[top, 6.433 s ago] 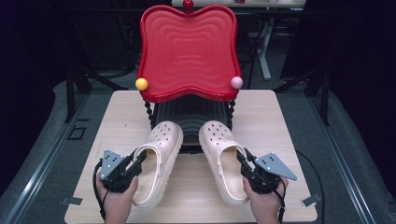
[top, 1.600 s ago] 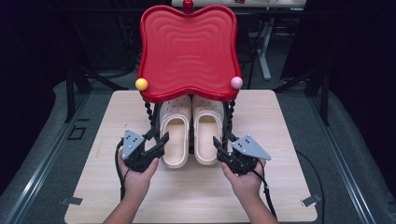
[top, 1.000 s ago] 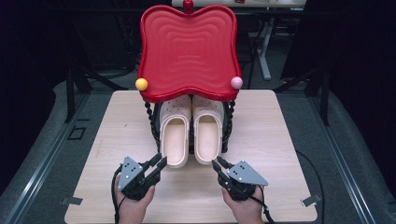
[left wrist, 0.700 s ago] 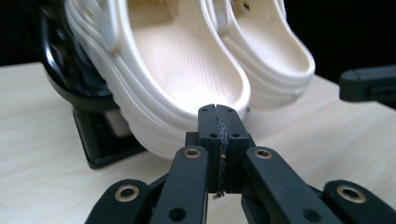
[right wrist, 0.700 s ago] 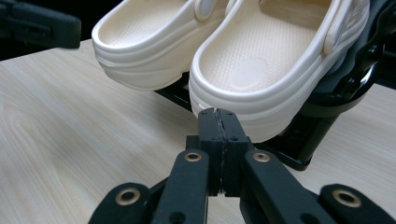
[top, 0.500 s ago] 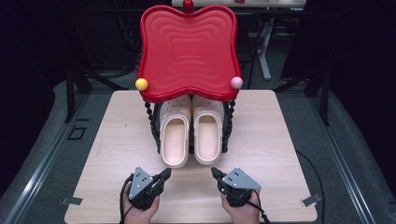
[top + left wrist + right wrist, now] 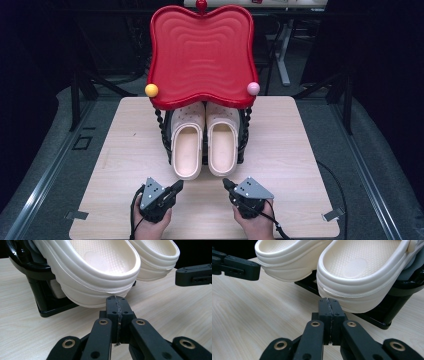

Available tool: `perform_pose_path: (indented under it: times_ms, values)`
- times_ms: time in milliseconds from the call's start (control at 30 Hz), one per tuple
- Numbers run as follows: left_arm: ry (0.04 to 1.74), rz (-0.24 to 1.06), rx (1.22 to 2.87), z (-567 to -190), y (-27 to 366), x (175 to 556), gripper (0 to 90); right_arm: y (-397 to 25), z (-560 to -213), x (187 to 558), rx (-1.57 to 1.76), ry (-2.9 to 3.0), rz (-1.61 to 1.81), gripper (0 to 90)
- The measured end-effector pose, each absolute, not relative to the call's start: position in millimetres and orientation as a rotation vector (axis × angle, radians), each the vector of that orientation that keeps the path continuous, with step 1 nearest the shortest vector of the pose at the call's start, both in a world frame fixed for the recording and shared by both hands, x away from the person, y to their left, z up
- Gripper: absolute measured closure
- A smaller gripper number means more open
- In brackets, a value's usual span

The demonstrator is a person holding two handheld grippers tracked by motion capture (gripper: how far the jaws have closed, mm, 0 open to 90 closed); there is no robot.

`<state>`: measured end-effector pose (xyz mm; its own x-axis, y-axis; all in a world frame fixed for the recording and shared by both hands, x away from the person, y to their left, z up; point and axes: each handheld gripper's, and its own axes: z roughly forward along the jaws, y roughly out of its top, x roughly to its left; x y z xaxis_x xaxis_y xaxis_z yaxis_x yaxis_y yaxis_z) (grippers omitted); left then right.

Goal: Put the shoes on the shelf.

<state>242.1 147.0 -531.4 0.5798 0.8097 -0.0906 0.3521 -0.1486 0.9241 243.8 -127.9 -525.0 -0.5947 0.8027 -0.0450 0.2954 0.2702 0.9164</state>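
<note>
clogs (image 7: 205, 142): light, soft foam, likely grippy | grasp near heel rims | both hand-held grippers (image 7: 172, 190) closed, empty

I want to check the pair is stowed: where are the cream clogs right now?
In the high view the cream clogs sit side by side on the black rack under the red tray, mid-table, heels toward both grippers.
</note>
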Motion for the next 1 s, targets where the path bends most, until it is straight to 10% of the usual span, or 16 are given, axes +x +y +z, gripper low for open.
perform_pose_path:
  times_ms: [1000]
  values:
    - [0.967,0.516,1.736,-525,142,254,90.0,-128,-522,254,1.044,2.018,1.322,89.9]
